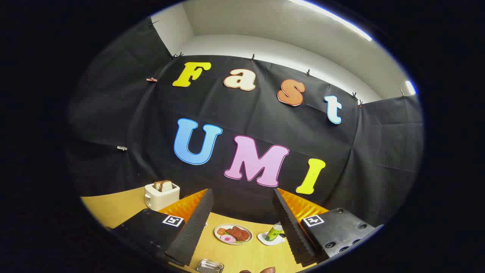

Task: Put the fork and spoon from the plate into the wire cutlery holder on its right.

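My gripper (242,191) is held high above a yellow table (113,212) and is tipped up toward the booth's wall. Its fingers stand wide apart and hold nothing. Between the fingers, far below on the table, lies a white plate (217,232) carrying meat, a pink slice and some greens. I make out no cutlery on that plate at this distance.
A green can (273,232) stands on a white coaster (265,239) right of the plate. A white toaster (161,196) with bread slices sits at the back left. A small metal tray (209,266) lies nearest me, and beside it a fingertip (265,270) pokes in.
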Demonstrator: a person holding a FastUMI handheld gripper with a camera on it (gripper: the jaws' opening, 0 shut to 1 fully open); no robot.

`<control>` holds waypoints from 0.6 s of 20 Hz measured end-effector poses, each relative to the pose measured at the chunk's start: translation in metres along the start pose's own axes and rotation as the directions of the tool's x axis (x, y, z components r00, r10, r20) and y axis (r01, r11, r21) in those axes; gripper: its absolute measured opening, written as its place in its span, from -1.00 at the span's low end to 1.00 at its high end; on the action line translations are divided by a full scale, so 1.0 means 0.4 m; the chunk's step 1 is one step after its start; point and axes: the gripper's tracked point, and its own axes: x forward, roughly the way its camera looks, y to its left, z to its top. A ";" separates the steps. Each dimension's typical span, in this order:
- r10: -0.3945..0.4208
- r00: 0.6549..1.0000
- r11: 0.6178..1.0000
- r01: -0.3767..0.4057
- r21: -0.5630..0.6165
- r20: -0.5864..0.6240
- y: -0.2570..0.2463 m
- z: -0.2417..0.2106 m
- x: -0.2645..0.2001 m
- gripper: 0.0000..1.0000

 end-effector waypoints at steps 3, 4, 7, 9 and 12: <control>-0.007 1.000 1.000 0.007 -0.003 0.001 0.008 0.003 0.003 0.95; -0.010 1.000 1.000 0.010 -0.008 0.002 0.010 0.005 0.004 0.96; -0.017 1.000 1.000 0.017 -0.014 -0.003 0.026 0.000 0.003 0.96; -0.023 1.000 1.000 0.023 -0.012 -0.013 0.040 -0.006 0.003 0.95; -0.035 0.999 0.999 0.035 -0.010 -0.027 0.066 -0.011 0.003 0.96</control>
